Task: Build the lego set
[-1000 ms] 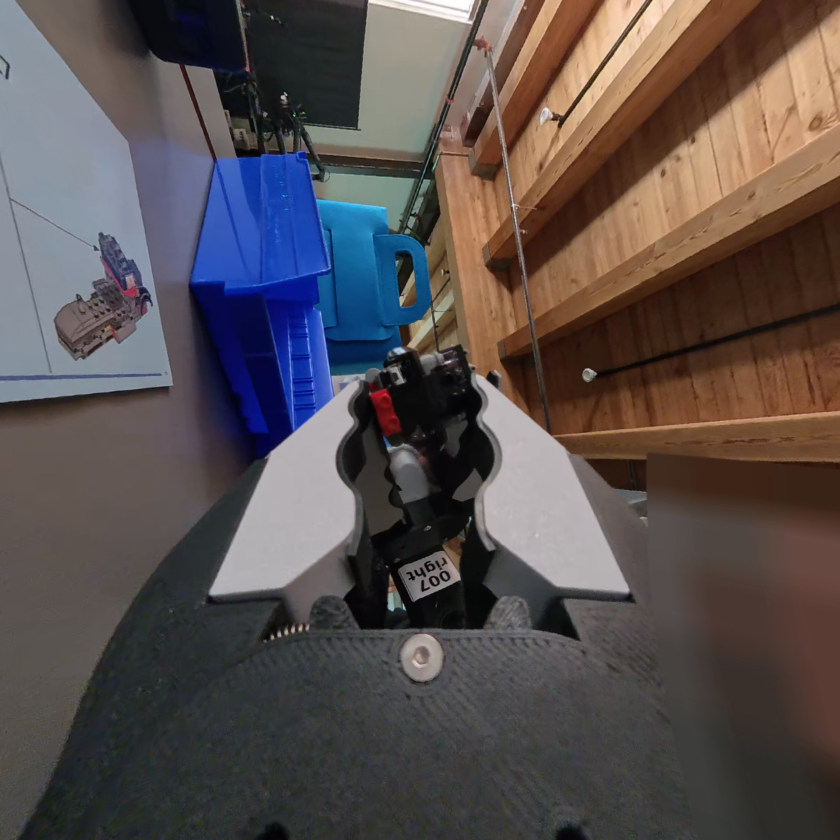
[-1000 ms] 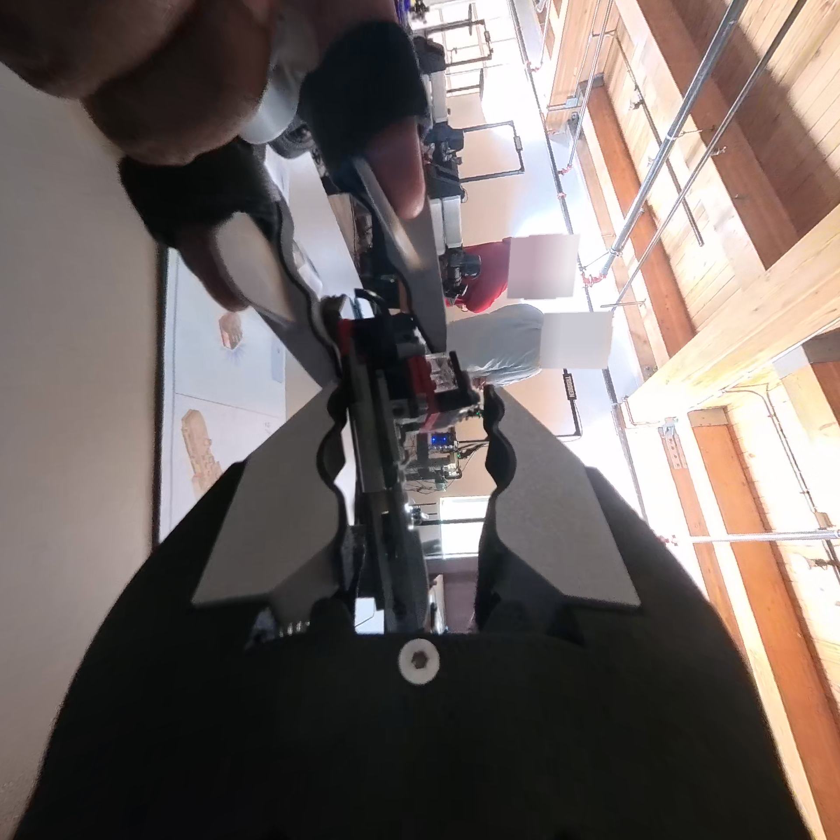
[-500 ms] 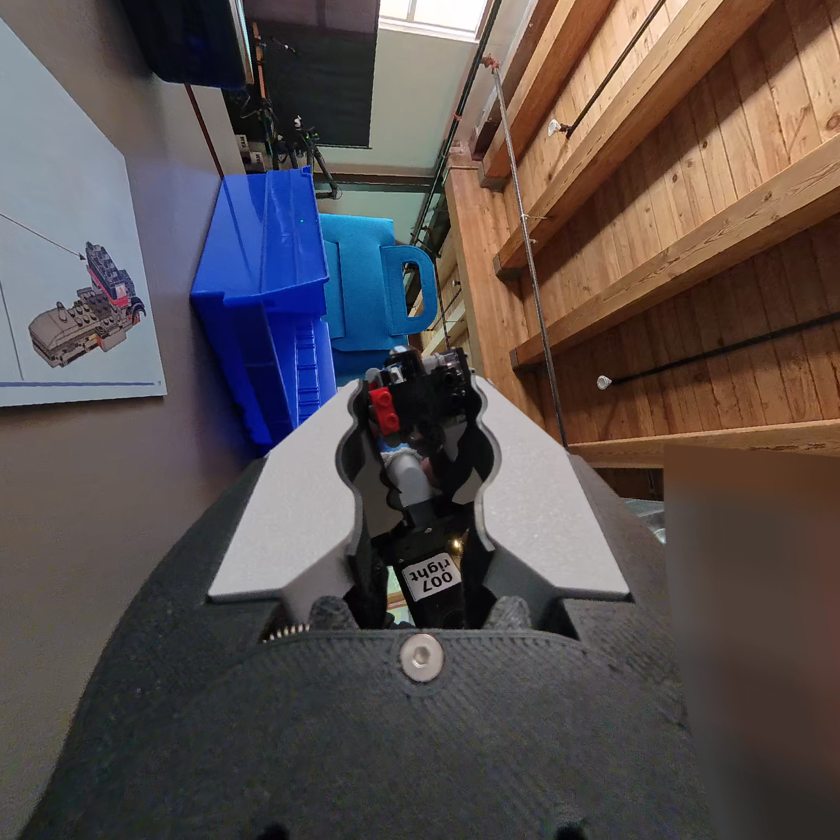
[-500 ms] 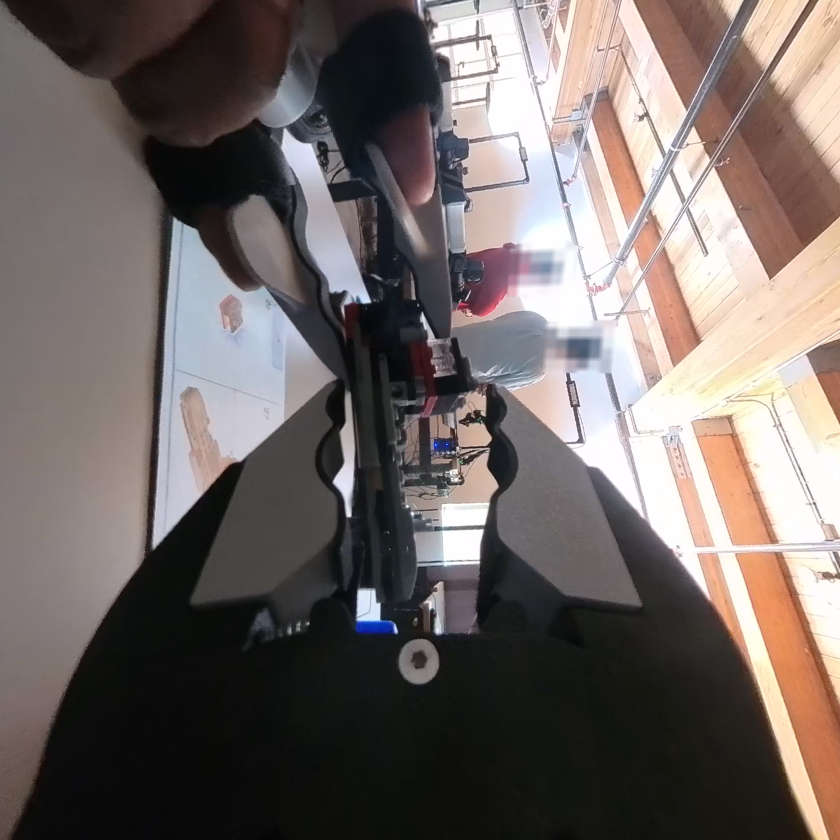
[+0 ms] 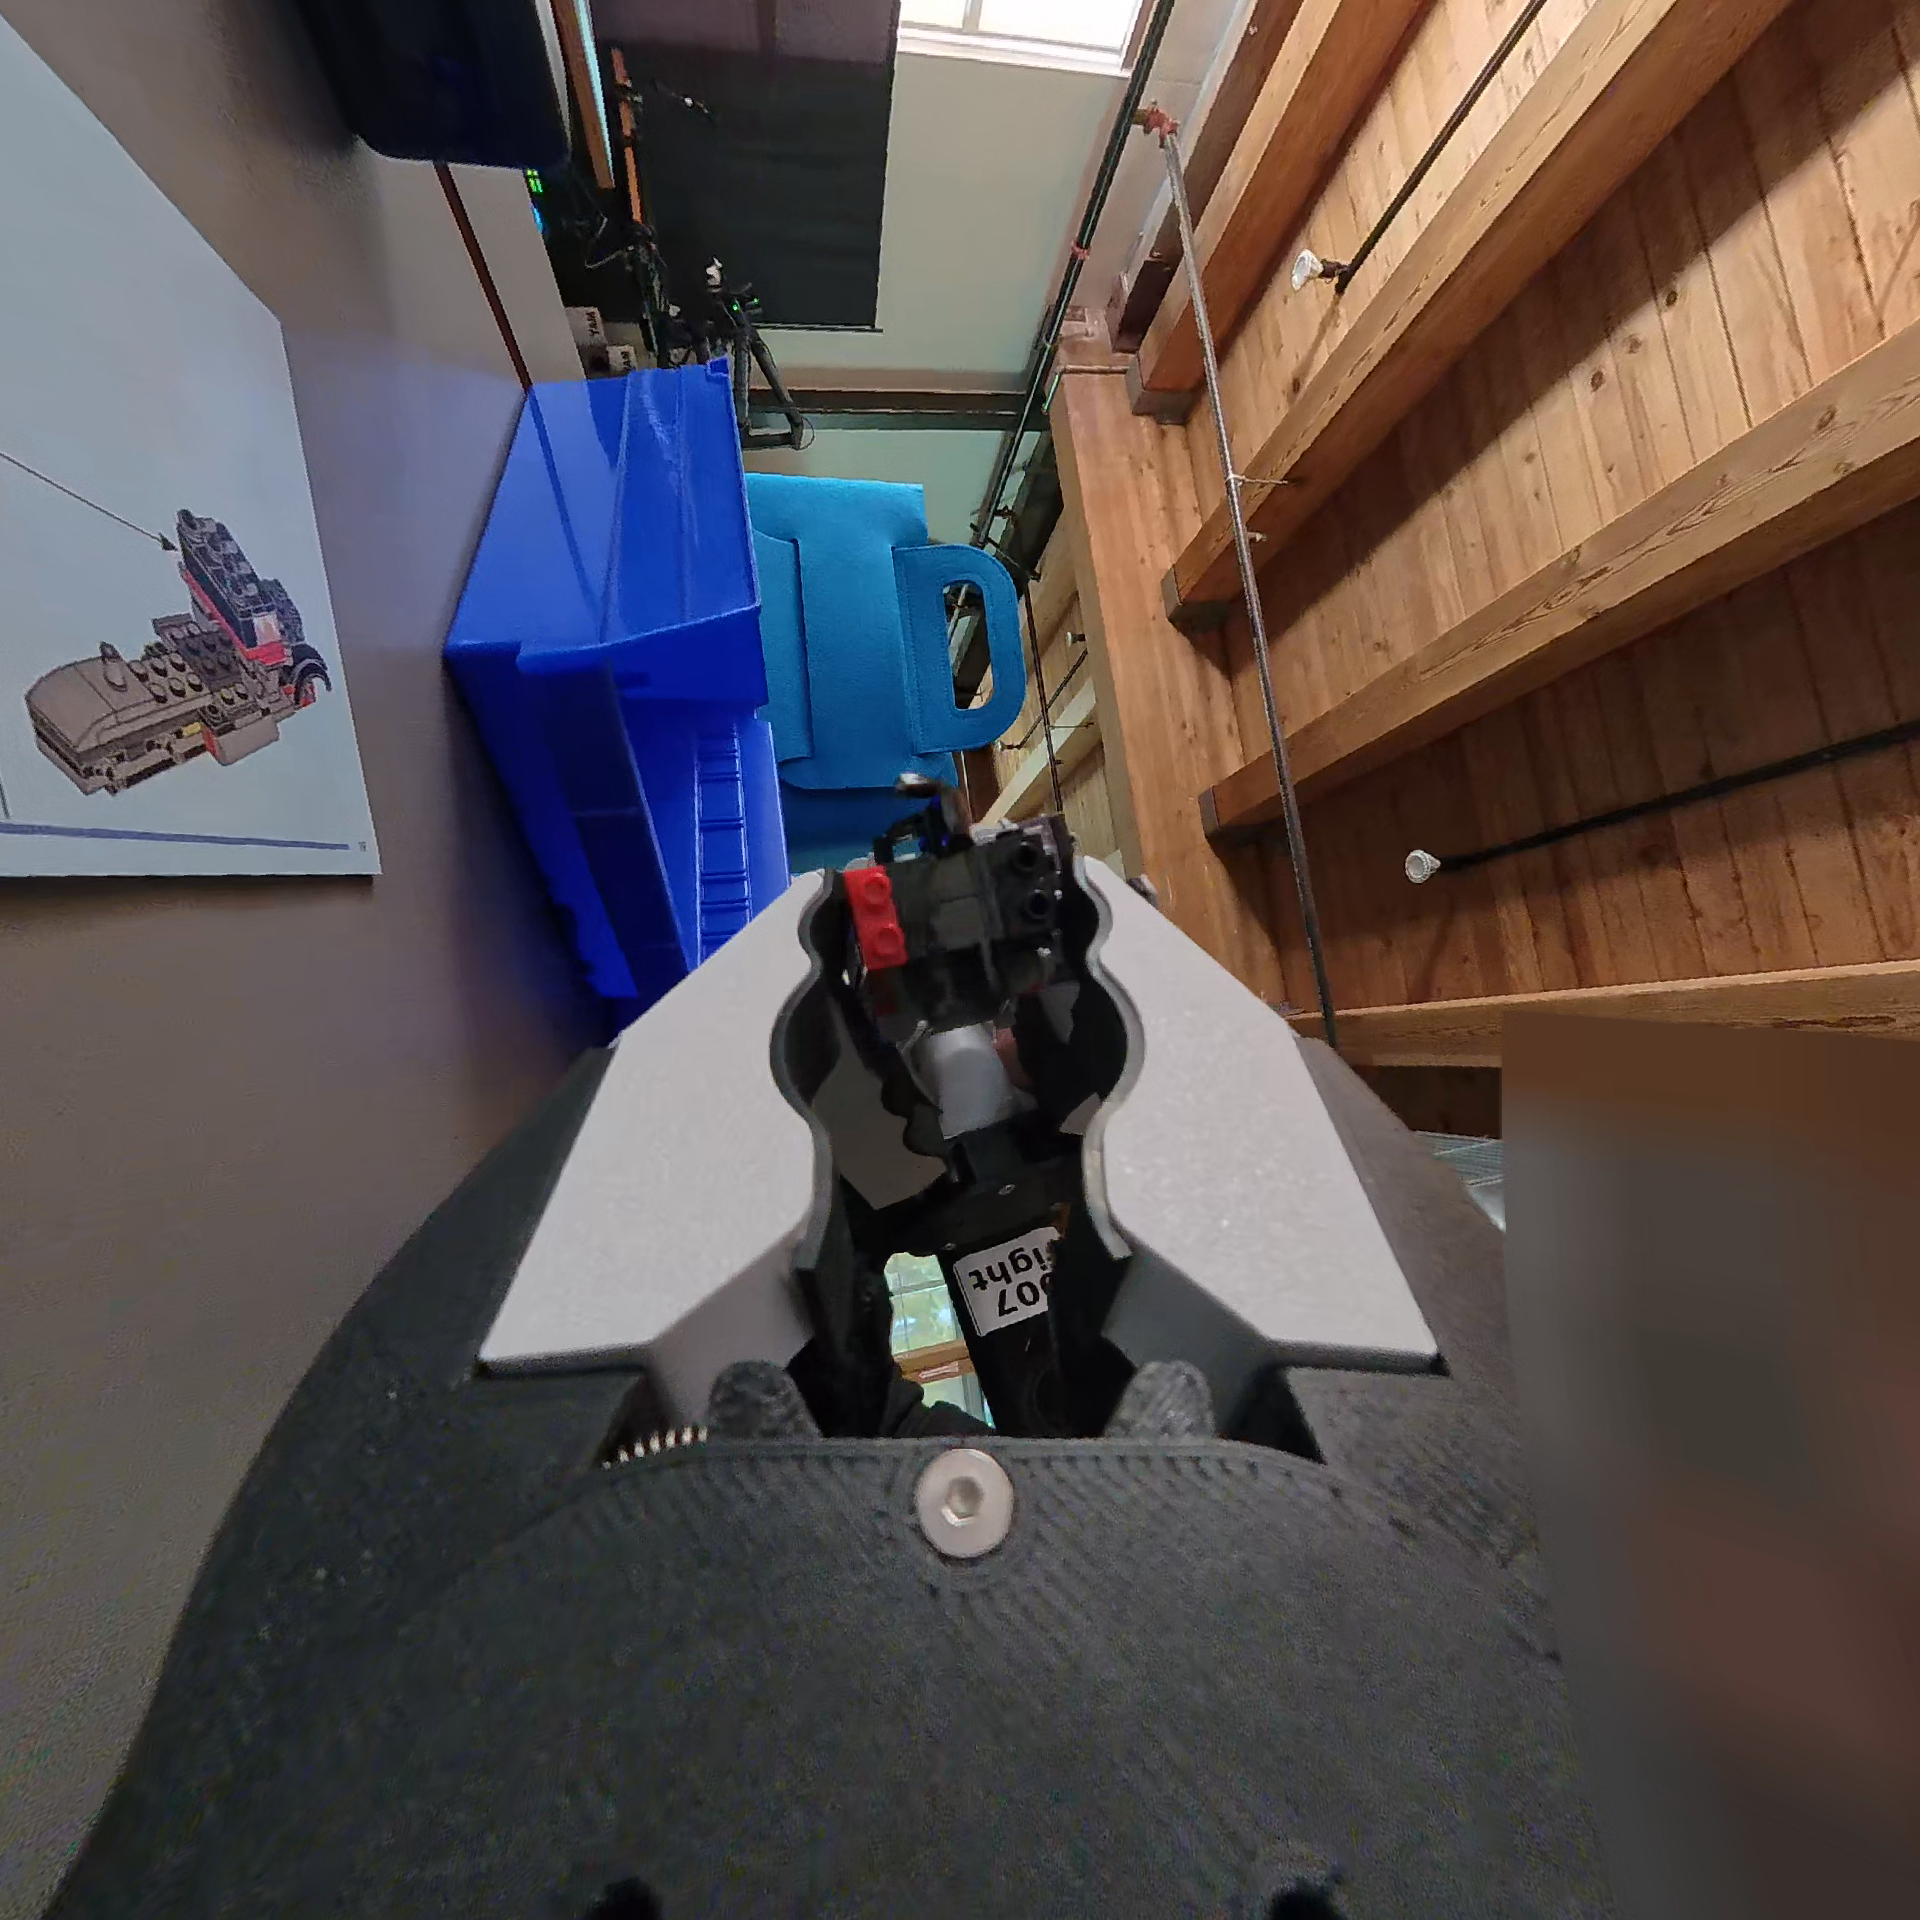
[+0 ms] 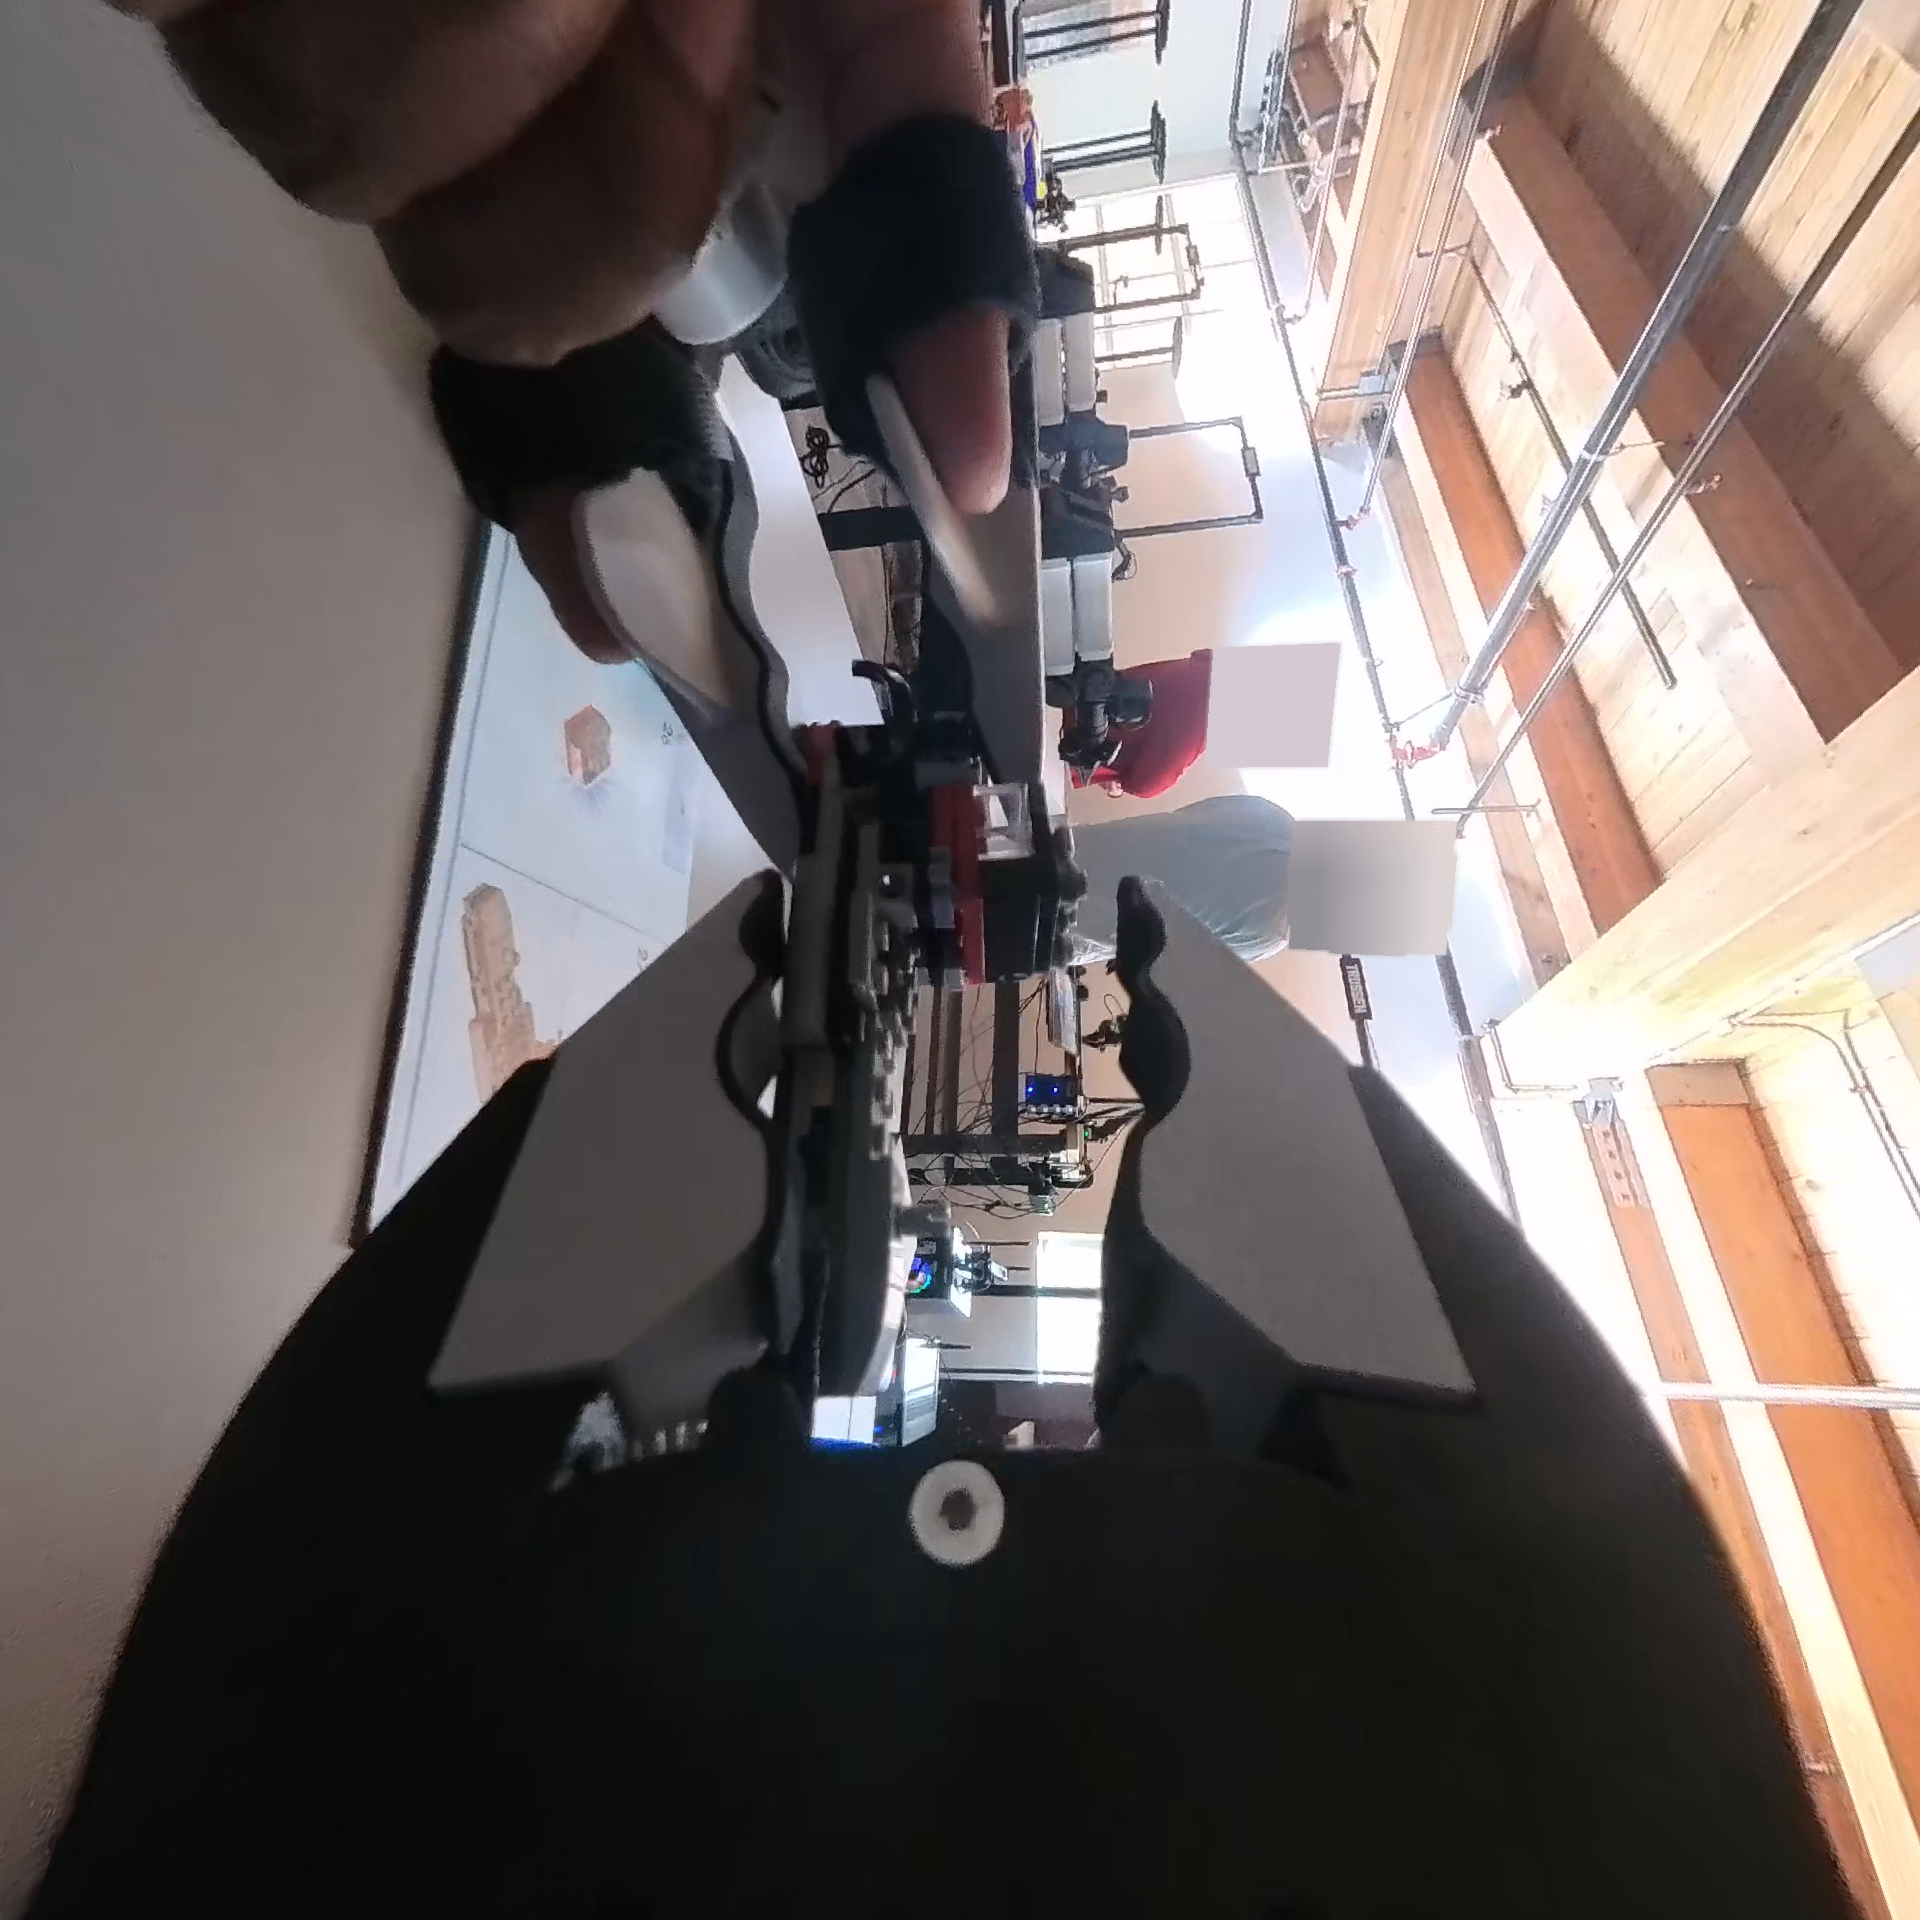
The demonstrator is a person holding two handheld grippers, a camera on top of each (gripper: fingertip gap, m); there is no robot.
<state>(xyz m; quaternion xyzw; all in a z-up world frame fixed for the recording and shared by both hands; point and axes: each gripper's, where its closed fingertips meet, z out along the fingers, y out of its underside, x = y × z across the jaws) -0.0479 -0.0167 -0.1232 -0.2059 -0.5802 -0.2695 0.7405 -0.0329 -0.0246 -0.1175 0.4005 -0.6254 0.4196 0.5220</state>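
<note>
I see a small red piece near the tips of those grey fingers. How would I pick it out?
Start at the big blue bin beside the table, then drop to the left gripper. Between its fingertips sits the dark lego model. The red brick is on its left edge, the only bright red part among black and grey.

Between our left gripper's fingers there is no room to spare: the lego model fills the gap at the tips, and behind the model our right gripper blocks the channel. Left of the model, a blue bin and a blue felt bag stand close against the grey tabletop. Right of the model we see open air. Our right gripper has the model against one finger, with a clear gap beside the other; past the model, our gloved hand bars the way.
</note>
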